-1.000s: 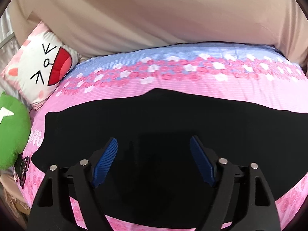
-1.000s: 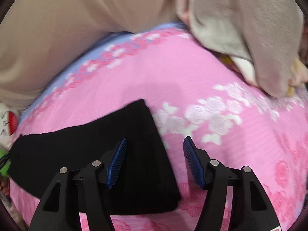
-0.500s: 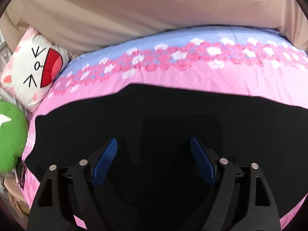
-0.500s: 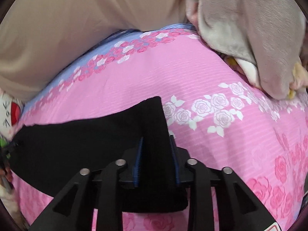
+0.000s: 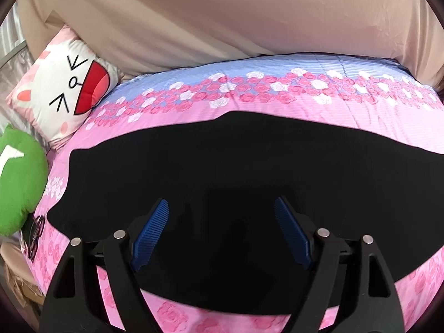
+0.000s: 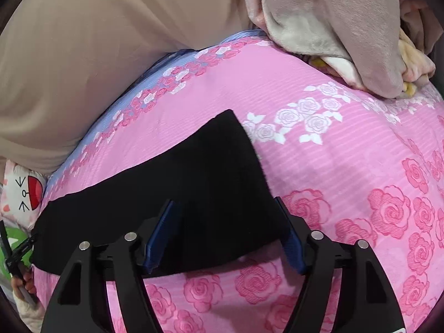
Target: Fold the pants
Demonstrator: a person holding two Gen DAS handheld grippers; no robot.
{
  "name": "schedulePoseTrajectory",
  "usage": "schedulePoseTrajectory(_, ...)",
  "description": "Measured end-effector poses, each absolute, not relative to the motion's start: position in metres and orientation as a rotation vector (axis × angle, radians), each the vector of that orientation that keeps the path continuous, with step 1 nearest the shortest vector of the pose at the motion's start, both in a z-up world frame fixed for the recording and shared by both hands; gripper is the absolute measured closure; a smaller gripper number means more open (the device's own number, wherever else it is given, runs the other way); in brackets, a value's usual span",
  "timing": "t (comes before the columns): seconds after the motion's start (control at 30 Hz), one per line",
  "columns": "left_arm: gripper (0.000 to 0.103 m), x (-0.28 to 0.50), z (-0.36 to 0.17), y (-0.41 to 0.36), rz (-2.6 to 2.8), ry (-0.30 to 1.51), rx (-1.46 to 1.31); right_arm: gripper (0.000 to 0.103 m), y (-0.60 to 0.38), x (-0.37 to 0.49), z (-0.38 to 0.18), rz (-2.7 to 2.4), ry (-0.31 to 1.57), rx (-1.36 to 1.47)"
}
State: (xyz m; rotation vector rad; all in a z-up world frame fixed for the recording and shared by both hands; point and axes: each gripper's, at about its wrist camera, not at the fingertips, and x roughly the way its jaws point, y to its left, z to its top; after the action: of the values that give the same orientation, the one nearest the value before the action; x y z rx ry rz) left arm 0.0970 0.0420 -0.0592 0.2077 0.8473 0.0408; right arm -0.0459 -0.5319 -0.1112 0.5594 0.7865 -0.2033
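Observation:
Black pants [image 5: 222, 161] lie flat in a long band across the pink rose bedspread [image 5: 277, 102]. My left gripper [image 5: 220, 202] hovers over the middle of their near part, open, with only flat cloth below its blue pads. In the right wrist view the pants' narrow end [image 6: 211, 166] points up and right. My right gripper [image 6: 224, 202] straddles that end and its jaws are opening. The left pad [image 6: 159, 233] is over the cloth, the right pad [image 6: 291, 238] is at the cloth's right edge, and neither presses on it.
A cat-face pillow [image 5: 63, 83] and a green plush [image 5: 19, 177] sit at the bed's left end, with dark glasses [image 5: 36, 233] beside them. Beige fabric [image 5: 222, 14] rises behind the bed. A grey fleece heap [image 6: 347, 27] lies at the far right.
The right gripper's jaws narrowed over the pants' end half a second ago and have spread apart again. The left gripper moved in over the pants, then drew back, with its jaws unchanged.

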Motion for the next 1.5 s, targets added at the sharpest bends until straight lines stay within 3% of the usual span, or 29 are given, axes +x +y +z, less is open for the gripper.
schedulePoseTrajectory(0.03, 0.026, 0.095, -0.060, 0.046, 0.042, 0.849, 0.203, 0.076, -0.531, -0.043, -0.113, -0.201, 0.788, 0.566)
schedulePoseTrajectory(0.07, 0.026, 0.093, -0.061, 0.052, 0.045, 0.853, 0.198, 0.085, -0.531, -0.040, -0.116, -0.178, 0.792, 0.610)
schedulePoseTrajectory(0.23, 0.026, 0.086, -0.064, 0.084, 0.069, 0.853, 0.170, 0.085, -0.508, -0.041, -0.094, -0.175, 0.700, 0.658)
schedulePoseTrajectory(0.5, 0.026, 0.079, -0.066, 0.127, 0.086, 0.838, 0.100, 0.085, -0.362, 0.007, -0.008, 0.094, 0.619, 0.456)
schedulePoseTrajectory(0.77, 0.026, 0.069, -0.061, 0.169, 0.104, 0.816, 0.048, 0.085, -0.212, 0.073, -0.004, 0.339, 0.683, 0.318)
schedulePoseTrajectory(0.9, 0.026, 0.066, -0.060, 0.185, 0.116, 0.811, 0.032, 0.085, -0.185, 0.090, -0.013, 0.367, 0.709, 0.295)
schedulePoseTrajectory(1.03, 0.026, 0.066, -0.060, 0.195, 0.122, 0.809, 0.023, 0.086, -0.212, 0.084, -0.013, 0.295, 0.685, 0.333)
schedulePoseTrajectory(1.33, 0.026, 0.072, -0.060, 0.183, 0.116, 0.813, 0.034, 0.085, -0.420, -0.049, 0.003, -0.171, 0.517, 0.525)
schedulePoseTrajectory(1.5, 0.026, 0.072, -0.058, 0.160, 0.093, 0.821, 0.049, 0.085, -0.486, -0.093, -0.037, -0.321, 0.553, 0.624)
